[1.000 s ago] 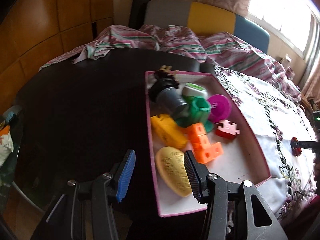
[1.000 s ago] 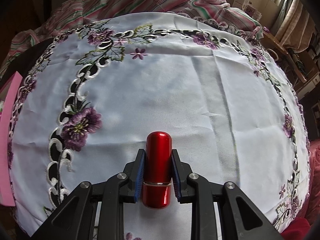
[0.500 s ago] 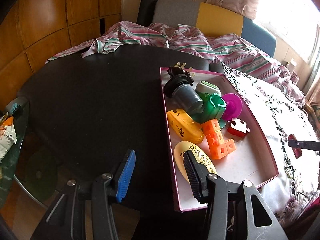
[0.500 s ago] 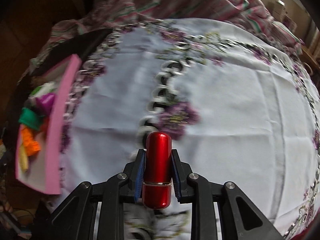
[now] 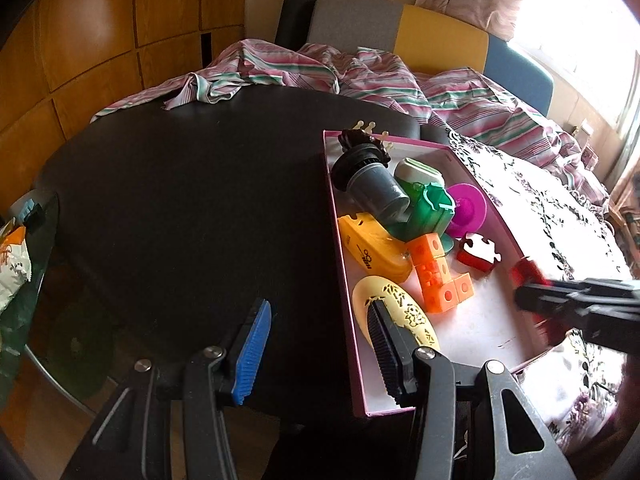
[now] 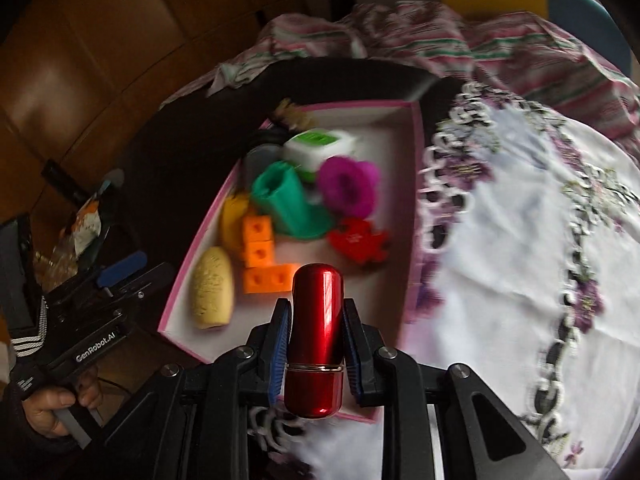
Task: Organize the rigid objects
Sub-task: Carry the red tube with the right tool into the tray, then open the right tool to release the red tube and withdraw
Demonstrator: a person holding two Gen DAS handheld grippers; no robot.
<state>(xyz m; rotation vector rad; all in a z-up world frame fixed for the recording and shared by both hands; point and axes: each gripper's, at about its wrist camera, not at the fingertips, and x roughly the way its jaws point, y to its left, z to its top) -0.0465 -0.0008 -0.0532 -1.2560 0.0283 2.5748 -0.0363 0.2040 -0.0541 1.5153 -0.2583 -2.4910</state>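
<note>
My right gripper [image 6: 316, 344] is shut on a glossy red capsule-shaped tube [image 6: 316, 336] and holds it over the near right part of the pink-walled box [image 6: 414, 200]. In the left wrist view the tube [image 5: 524, 270] and right gripper [image 5: 532, 300] come in blurred from the right above the box [image 5: 340, 264]. The box holds an orange block piece [image 5: 438, 276], a cream oval [image 5: 394, 312], a yellow piece [image 5: 372, 248], a green toy [image 5: 428, 212], a magenta disc [image 5: 466, 208], a red puzzle piece [image 5: 478, 254] and a grey cylinder [image 5: 374, 188]. My left gripper [image 5: 316, 344] is open and empty at the box's near left wall.
The box sits on a dark round table [image 5: 180, 200], beside a white embroidered cloth [image 6: 520, 260]. Striped bedding [image 5: 360, 76] lies behind. A snack bag [image 5: 12, 260] lies at the far left.
My right gripper swung left with the red tube, from over the white cloth to over the box. The left gripper pulled back a little and stayed open.
</note>
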